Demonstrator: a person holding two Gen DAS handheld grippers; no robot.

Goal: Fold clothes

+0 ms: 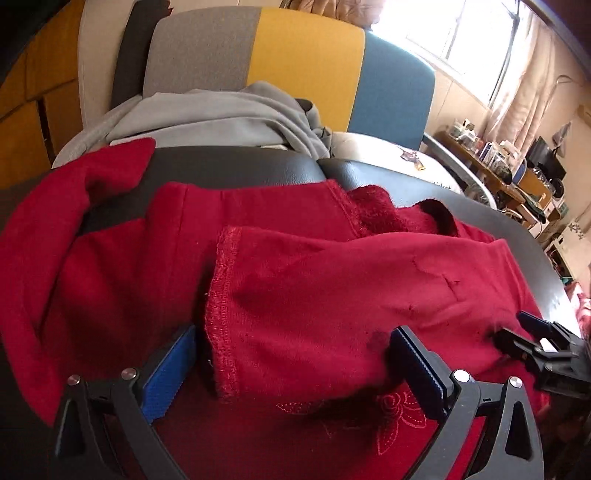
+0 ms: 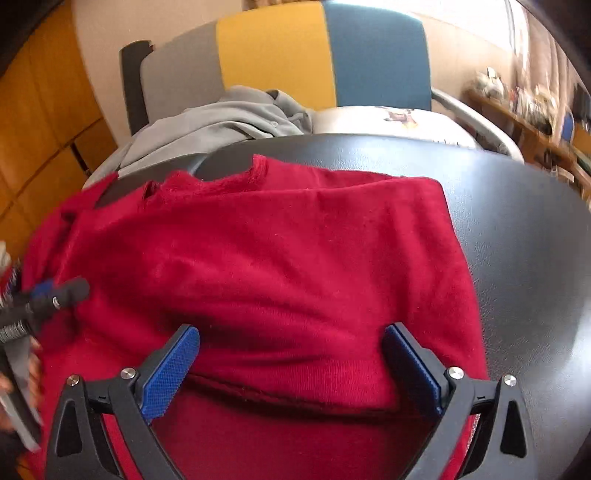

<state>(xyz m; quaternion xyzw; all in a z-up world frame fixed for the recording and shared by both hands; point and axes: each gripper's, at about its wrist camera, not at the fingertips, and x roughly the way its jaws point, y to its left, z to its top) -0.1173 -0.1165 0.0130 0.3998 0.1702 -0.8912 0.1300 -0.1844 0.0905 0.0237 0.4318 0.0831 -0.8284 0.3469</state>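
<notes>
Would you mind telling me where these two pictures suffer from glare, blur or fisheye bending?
Left wrist view: the window is blown out white at top right, and the black tabletop bows into a curve. Right wrist view: the shelves at right are smeared, the left gripper at the left edge is blurred, and a pale sheen lies on the tabletop beside the red garment.

You see a deep red garment [image 2: 280, 258] with a flower outline stitched in paler thread near its lower edge [image 1: 391, 410]. It lies on a glossy black bench [image 2: 524, 229]. Your left claw [image 1: 291, 363] and right claw [image 2: 291, 358] are black with blue ribbed pads. Behind, a grey garment [image 1: 221, 118] lies before a headboard [image 2: 280, 55] in grey, yellow and blue panels.
</notes>
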